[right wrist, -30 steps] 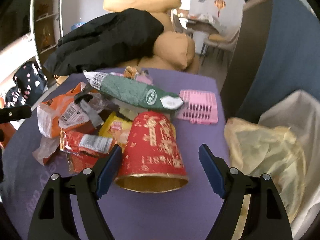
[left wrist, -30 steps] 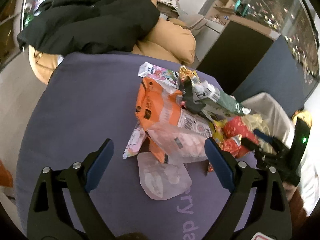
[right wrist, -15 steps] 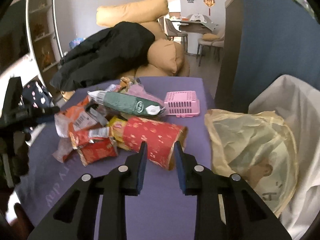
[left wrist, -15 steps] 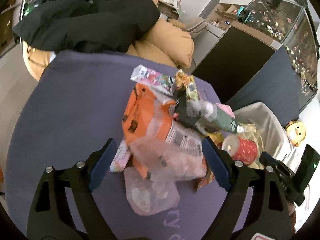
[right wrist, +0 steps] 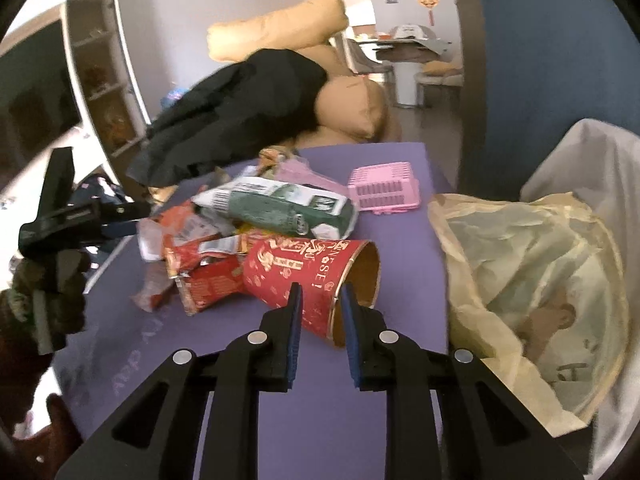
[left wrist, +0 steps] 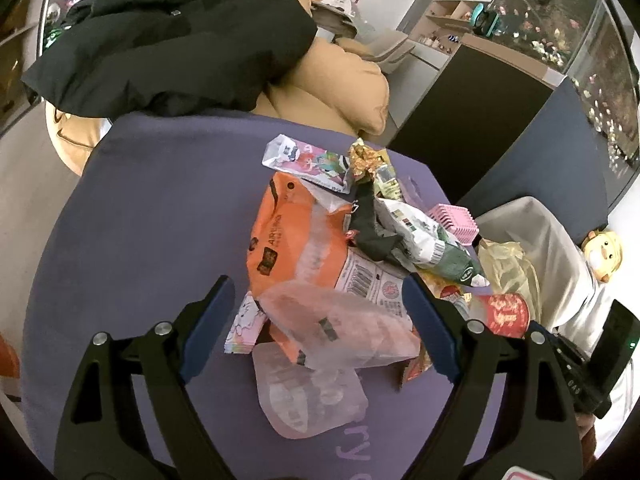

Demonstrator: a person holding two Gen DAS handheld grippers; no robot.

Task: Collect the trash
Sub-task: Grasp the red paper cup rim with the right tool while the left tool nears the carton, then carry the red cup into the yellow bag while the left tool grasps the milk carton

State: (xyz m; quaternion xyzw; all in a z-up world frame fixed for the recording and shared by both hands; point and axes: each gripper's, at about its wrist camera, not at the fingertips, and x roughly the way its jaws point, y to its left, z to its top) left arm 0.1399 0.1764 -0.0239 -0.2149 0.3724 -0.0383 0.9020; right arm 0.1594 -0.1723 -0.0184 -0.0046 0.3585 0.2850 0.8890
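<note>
A heap of wrappers lies on the purple table [left wrist: 152,208]: an orange packet [left wrist: 288,240], a clear plastic bag [left wrist: 344,328], a green packet [left wrist: 444,248] [right wrist: 288,208]. My left gripper [left wrist: 320,320] is open, its fingers on either side of the clear bag. My right gripper [right wrist: 320,312] is shut on the rim of a red paper cup [right wrist: 308,280], which lies on its side; the cup also shows in the left wrist view [left wrist: 506,314]. A bin lined with a yellowish bag [right wrist: 532,272] stands just right of the cup.
A pink plastic basket [right wrist: 384,192] sits at the table's far right. Tan cushions [left wrist: 340,84] with a black jacket [left wrist: 172,40] lie beyond the table. A dark blue cabinet [right wrist: 540,60] stands behind the bin.
My right gripper has closed on the red cup's rim and tipped it onto its side, drawing it toward the bin. The left gripper stays open over the clear bag.
</note>
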